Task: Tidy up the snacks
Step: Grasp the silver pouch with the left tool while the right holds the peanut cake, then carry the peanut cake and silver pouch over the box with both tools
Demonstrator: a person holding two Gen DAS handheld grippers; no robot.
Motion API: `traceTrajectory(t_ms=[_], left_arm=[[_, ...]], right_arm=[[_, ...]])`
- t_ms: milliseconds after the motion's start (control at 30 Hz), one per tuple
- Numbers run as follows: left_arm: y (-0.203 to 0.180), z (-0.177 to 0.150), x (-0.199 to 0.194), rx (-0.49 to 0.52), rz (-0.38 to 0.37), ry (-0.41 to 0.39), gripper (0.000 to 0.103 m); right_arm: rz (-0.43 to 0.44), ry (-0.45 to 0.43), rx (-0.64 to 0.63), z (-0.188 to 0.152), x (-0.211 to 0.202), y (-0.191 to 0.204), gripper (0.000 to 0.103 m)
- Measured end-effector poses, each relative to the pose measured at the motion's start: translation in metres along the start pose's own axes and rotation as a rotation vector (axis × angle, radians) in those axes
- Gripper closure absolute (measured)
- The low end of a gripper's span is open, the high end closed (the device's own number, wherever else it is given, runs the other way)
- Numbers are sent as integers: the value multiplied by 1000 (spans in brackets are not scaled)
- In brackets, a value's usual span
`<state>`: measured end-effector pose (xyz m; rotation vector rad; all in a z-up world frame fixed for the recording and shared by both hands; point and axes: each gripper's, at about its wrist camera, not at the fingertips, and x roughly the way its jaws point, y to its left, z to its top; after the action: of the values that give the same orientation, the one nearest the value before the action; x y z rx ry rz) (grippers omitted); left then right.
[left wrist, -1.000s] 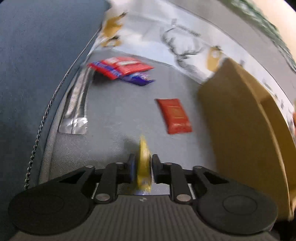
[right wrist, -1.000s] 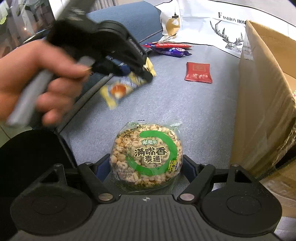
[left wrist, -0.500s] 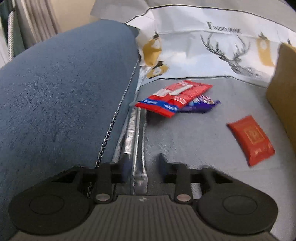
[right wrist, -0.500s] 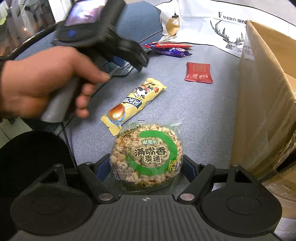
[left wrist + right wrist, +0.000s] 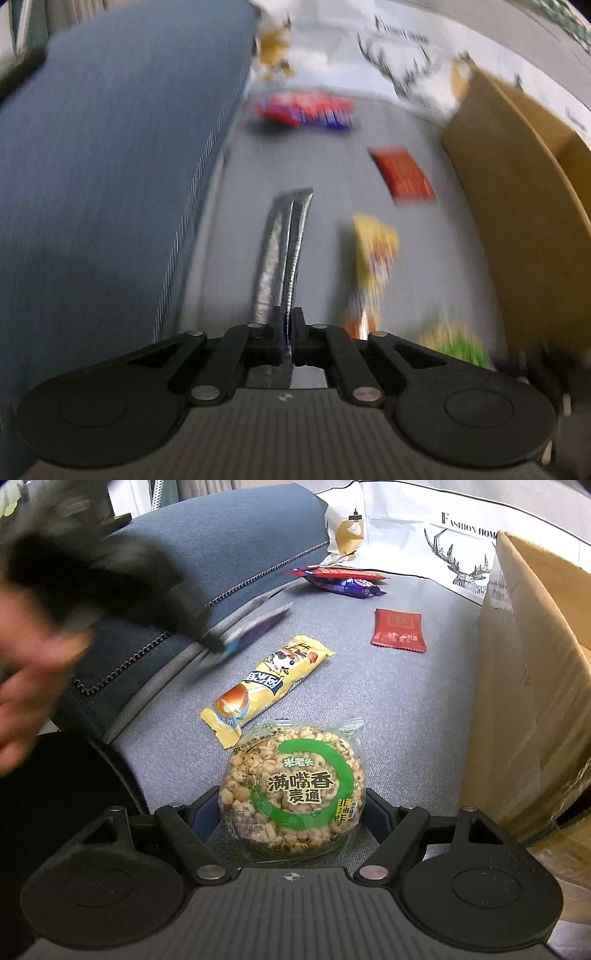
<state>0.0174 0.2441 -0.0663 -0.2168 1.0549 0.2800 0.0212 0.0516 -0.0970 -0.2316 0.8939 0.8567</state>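
My left gripper (image 5: 288, 325) is shut on a long silver snack packet (image 5: 282, 254) and holds it above the grey seat; the view is blurred. From the right wrist view the left gripper (image 5: 218, 646) shows blurred with the packet (image 5: 258, 626) at the sofa arm. My right gripper (image 5: 291, 805) is around a round puffed-grain cake packet (image 5: 291, 794) with a green ring, resting on the seat. A yellow snack bar (image 5: 266, 686) lies just beyond it, also in the left wrist view (image 5: 375, 258). A red packet (image 5: 399, 629) lies further back.
A tall cardboard box (image 5: 535, 686) stands at the right. Red and purple snack packets (image 5: 340, 579) lie at the back by a white deer-print cushion (image 5: 424, 535). The blue sofa arm (image 5: 221, 554) runs along the left.
The left gripper dropped the yellow snack bar on the seat, then closed on the silver packet by the sofa arm and lifted it. The right gripper has not moved.
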Motion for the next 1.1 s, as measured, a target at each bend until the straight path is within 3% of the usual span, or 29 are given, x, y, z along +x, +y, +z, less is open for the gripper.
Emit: traceTrajectory(t_ms=[67,133,167,267,400,767,933,1100], left_arm=[[6,-6,-9,-33,-45,-24,90],[15,-4,-17,-82,-71,-91,59],[17,-2,-15,-89,-68,-104,58],[16,4,-1,-77,-87,-92,58],[17,13,23,-75,-79,32,57],[3,9,25,35,-18,41,56],[7,9,24,15,-19,29,78],[19,6,19,-44,-60,15,84]], right_arm=[[-6,-6,-2,-1,0,1,23],[-12,-13,-3,-2,-1,2,23],[-15,-17,-3,-3,-2,3,23],[-25,-28,-8,-5,-2,3,23],[-42,-29,-36,-8,-1,6,23],[-69,-31,-80,-11,2,12,22],[-75,-30,-77,-11,1,13,23],[-74,-23,-69,-10,0,13,24]])
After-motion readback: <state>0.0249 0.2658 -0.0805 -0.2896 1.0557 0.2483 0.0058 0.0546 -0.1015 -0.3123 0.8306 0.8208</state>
